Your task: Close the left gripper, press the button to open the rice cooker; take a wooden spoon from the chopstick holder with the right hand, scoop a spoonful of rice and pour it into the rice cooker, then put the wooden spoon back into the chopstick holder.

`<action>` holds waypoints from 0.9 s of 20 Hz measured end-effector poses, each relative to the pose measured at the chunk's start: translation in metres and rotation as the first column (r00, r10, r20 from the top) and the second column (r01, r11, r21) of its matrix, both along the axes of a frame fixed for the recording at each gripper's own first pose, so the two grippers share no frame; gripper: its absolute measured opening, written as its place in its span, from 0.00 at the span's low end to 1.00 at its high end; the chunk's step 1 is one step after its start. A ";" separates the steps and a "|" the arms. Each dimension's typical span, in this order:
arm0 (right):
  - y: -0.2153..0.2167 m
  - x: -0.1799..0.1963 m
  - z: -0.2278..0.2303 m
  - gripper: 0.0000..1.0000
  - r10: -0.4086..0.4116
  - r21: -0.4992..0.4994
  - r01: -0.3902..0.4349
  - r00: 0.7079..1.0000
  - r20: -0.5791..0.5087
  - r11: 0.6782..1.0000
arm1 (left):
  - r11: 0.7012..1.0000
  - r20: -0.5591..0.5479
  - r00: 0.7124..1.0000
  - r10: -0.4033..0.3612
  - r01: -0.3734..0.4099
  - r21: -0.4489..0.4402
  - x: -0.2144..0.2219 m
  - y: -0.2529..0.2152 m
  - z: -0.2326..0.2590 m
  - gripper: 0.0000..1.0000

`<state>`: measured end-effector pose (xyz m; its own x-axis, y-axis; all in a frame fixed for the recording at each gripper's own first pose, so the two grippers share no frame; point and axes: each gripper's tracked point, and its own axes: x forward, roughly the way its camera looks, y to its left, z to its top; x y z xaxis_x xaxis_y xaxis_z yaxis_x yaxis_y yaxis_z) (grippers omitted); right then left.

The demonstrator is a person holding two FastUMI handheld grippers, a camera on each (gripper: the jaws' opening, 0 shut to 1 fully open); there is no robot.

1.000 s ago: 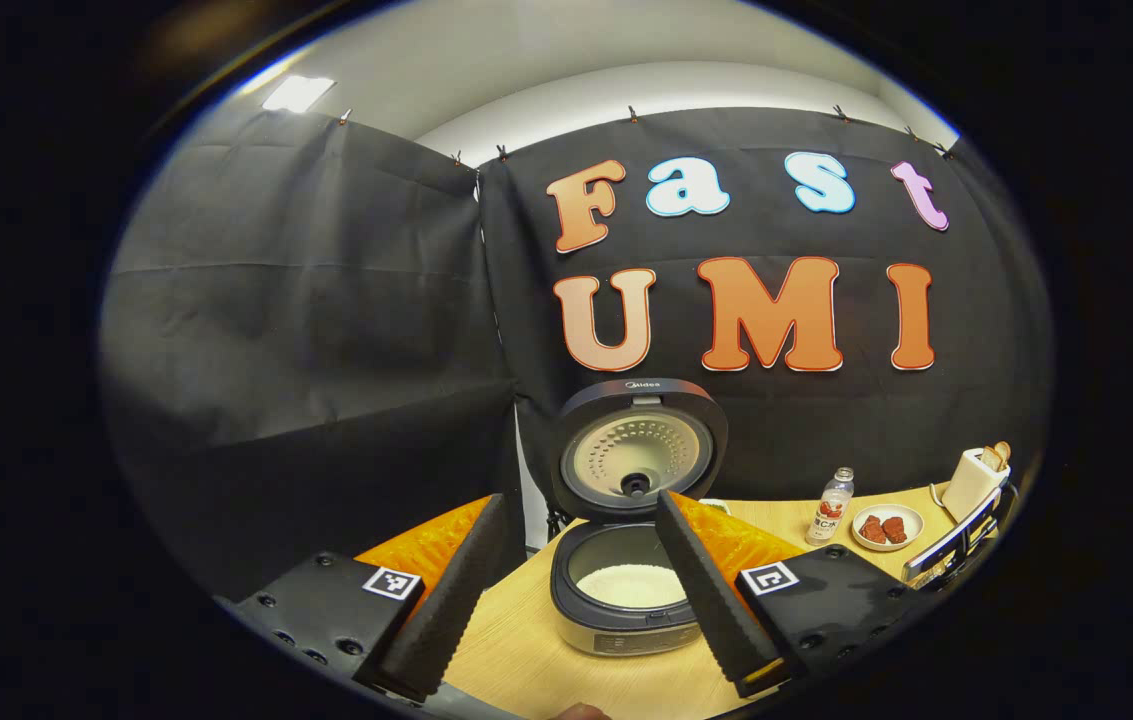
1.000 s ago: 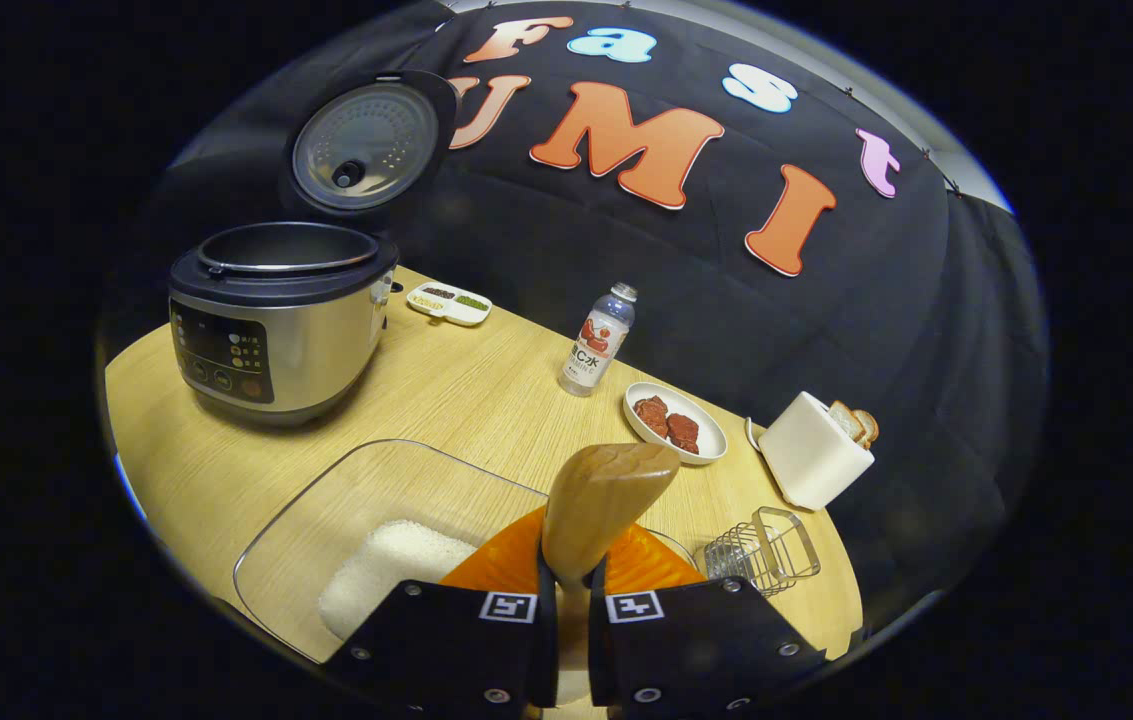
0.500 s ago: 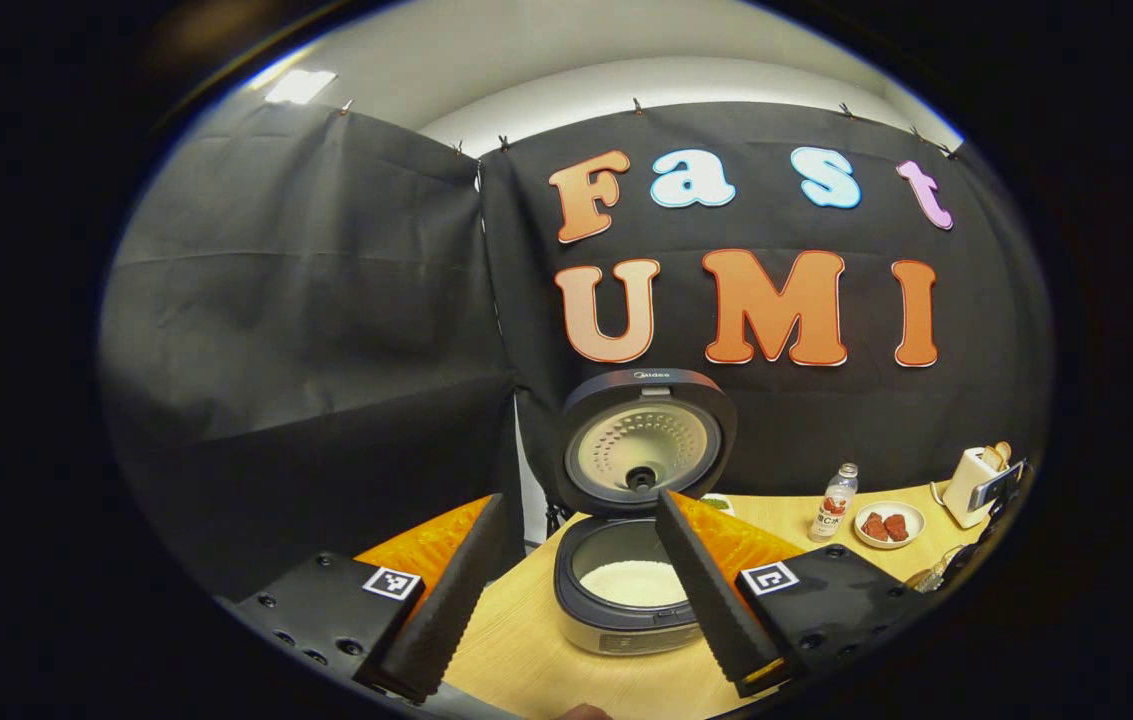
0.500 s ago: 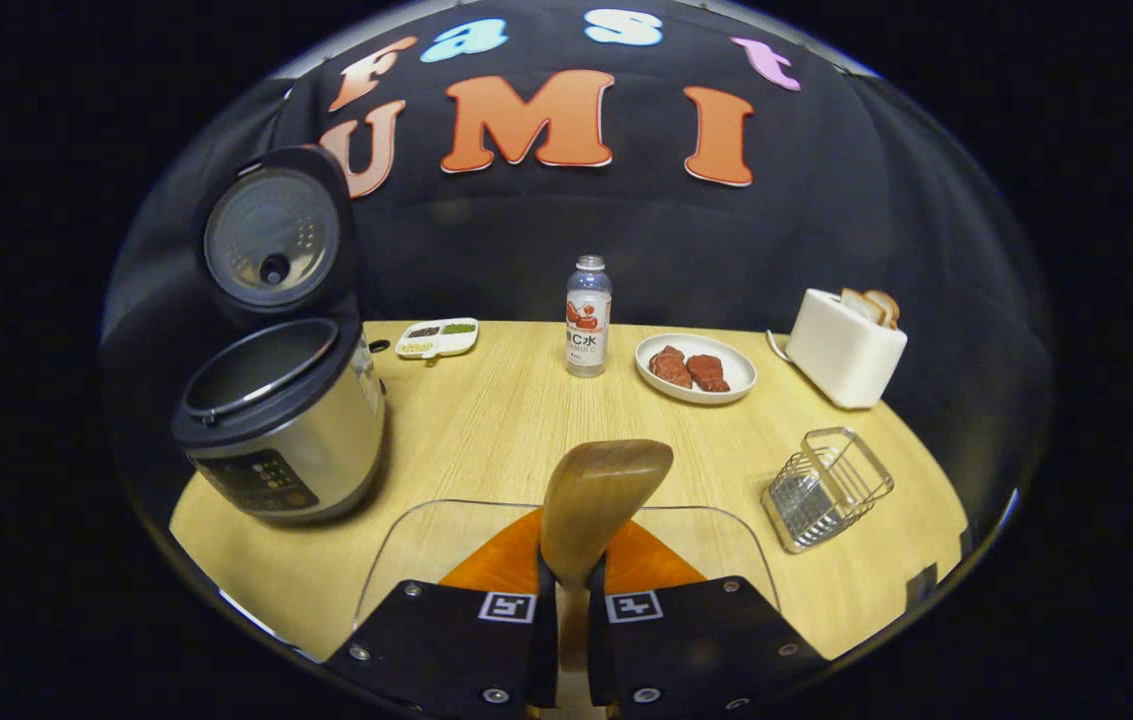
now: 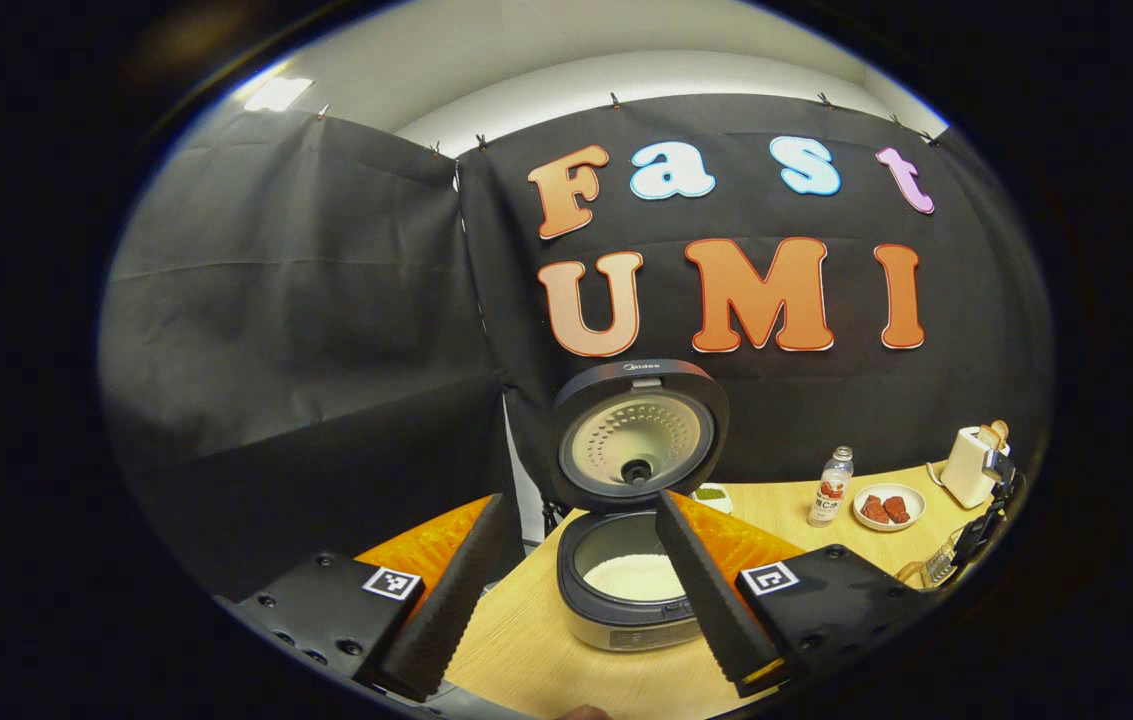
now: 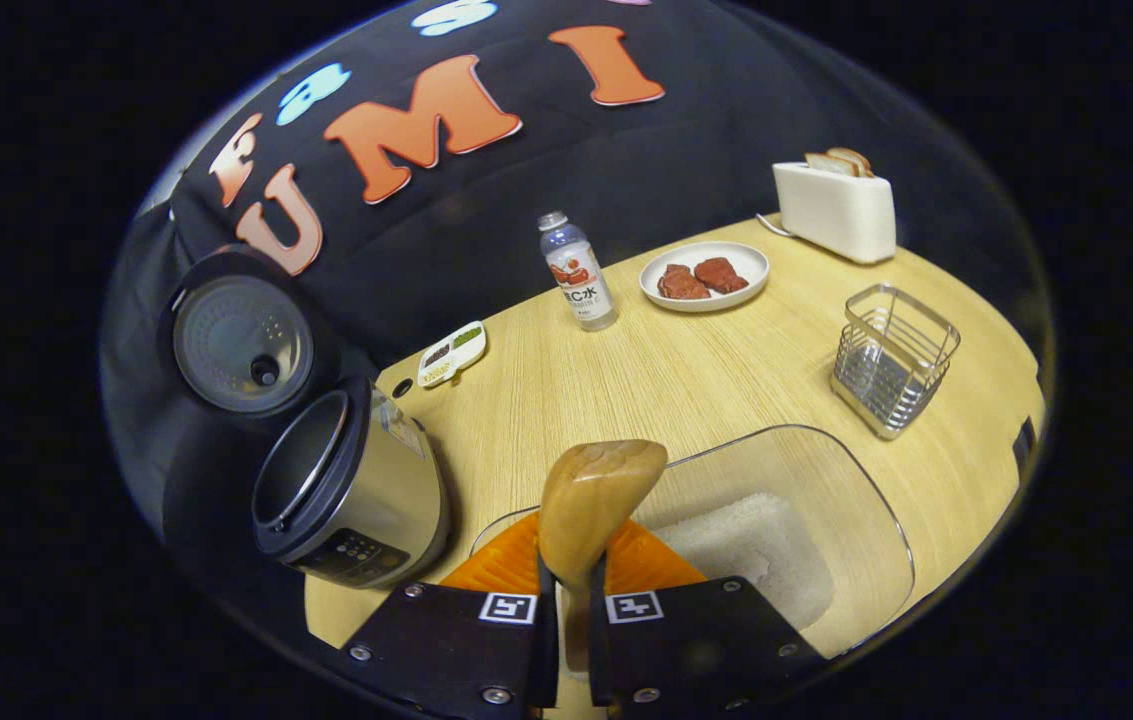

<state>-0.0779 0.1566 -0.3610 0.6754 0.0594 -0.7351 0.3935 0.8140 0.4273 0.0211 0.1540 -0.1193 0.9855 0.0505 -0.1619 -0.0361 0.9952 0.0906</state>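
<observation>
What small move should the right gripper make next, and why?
Probably carry the wooden spoon to the wire holder and lower it in. The cooker is open with rice already in its pot, the spoon shows no rice from here, and the right gripper is shut on its handle, so returning it seems to be what remains.

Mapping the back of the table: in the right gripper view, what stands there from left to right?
Rice cooker → divided snack dish → bottle → plate of meat → toaster → wire chopstick holder.
</observation>
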 end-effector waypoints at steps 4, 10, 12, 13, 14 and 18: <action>-0.005 -0.002 -0.002 0.11 -0.047 0.127 0.048 0.999 -0.012 0.991 | 1.000 -0.019 1.000 -0.014 0.014 0.013 0.000 -0.001 -0.001 1.00; -0.019 0.000 0.003 0.11 -0.050 0.311 0.036 0.998 0.036 0.950 | 0.997 -0.043 0.997 -0.067 0.068 0.032 -0.001 -0.025 0.001 1.00; -0.028 -0.001 0.007 0.11 -0.060 0.357 0.038 0.997 0.050 0.933 | 0.996 -0.042 0.996 -0.083 0.085 0.036 -0.001 -0.034 0.003 1.00; -0.032 -0.003 0.009 0.11 -0.065 0.375 0.039 0.996 0.057 0.926 | 0.995 -0.041 0.995 -0.091 0.093 0.037 -0.002 -0.039 0.005 1.00; -0.038 -0.002 0.014 0.11 -0.075 0.397 0.042 0.995 0.069 0.917 | 0.994 -0.038 0.994 -0.100 0.101 0.037 -0.002 -0.044 0.006 0.90; -0.064 0.005 0.041 0.11 -0.135 0.504 0.061 0.985 0.111 0.861 | 0.991 -0.021 0.991 -0.130 0.130 0.023 -0.001 -0.065 0.012 0.90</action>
